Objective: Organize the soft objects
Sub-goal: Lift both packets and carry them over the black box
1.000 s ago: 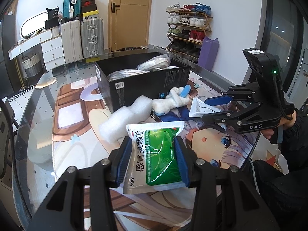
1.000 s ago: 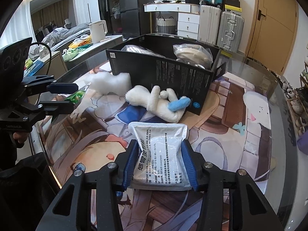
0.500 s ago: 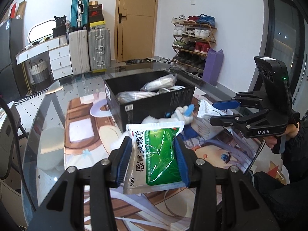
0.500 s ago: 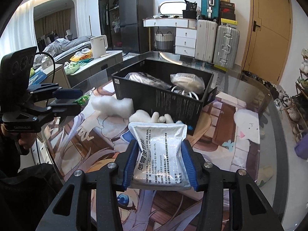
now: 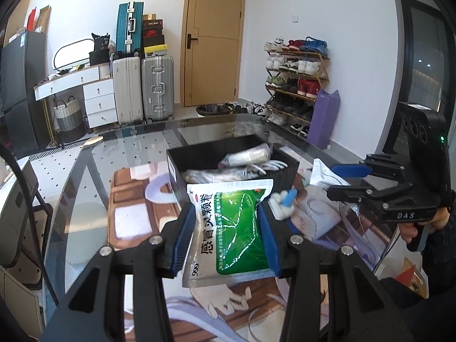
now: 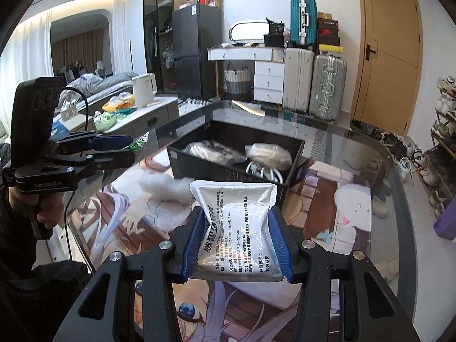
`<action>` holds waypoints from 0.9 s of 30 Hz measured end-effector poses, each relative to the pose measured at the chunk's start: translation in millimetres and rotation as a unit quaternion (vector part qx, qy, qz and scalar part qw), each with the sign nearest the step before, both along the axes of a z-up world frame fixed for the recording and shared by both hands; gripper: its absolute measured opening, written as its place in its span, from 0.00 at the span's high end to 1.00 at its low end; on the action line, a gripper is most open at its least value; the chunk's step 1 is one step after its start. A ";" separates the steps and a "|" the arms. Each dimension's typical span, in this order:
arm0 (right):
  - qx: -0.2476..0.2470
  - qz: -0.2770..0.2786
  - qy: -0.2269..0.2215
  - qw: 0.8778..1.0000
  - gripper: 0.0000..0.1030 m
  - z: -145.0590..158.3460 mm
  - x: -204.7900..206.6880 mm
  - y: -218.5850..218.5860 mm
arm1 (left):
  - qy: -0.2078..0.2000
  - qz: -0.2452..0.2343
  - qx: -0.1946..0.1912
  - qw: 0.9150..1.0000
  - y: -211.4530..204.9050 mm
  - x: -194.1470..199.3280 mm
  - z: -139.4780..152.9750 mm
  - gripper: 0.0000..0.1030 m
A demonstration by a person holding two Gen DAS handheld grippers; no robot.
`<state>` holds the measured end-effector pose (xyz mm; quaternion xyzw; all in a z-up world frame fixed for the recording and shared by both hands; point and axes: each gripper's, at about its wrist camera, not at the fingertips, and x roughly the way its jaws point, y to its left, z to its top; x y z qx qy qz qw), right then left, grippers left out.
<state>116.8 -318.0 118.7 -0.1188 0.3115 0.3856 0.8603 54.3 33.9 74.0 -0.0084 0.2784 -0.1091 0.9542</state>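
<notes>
Between left hand-held gripper [image 5: 226,235] pads — green pouch [image 5: 228,225], clamped, above table [image 5: 85,176]

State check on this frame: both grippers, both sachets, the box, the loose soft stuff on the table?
left gripper: shut on green sachet
green sachet: held, off the table
right gripper: shut on silver sachet
silver sachet: held, off the table
black box: open, bagged items inside
white wadding: on table beside box
plush toy: on table by box

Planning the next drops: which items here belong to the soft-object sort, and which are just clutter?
Job:
- green sachet in left gripper
- silver sachet in right gripper
- black box
- white foam piece
- plush toy

Lying about:
- suitcases
- kettle
- shoe rack
</notes>
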 end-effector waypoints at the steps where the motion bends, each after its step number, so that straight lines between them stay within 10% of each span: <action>1: 0.003 -0.001 -0.001 1.000 0.55 2.2 0.6 -0.5 | -0.003 0.002 0.001 1.000 0.2 1.9 2.0 0.57; 27: 0.054 -0.033 0.012 0.998 0.55 26.1 43.8 11.8 | -0.021 0.018 0.000 1.000 -1.4 44.3 19.3 0.57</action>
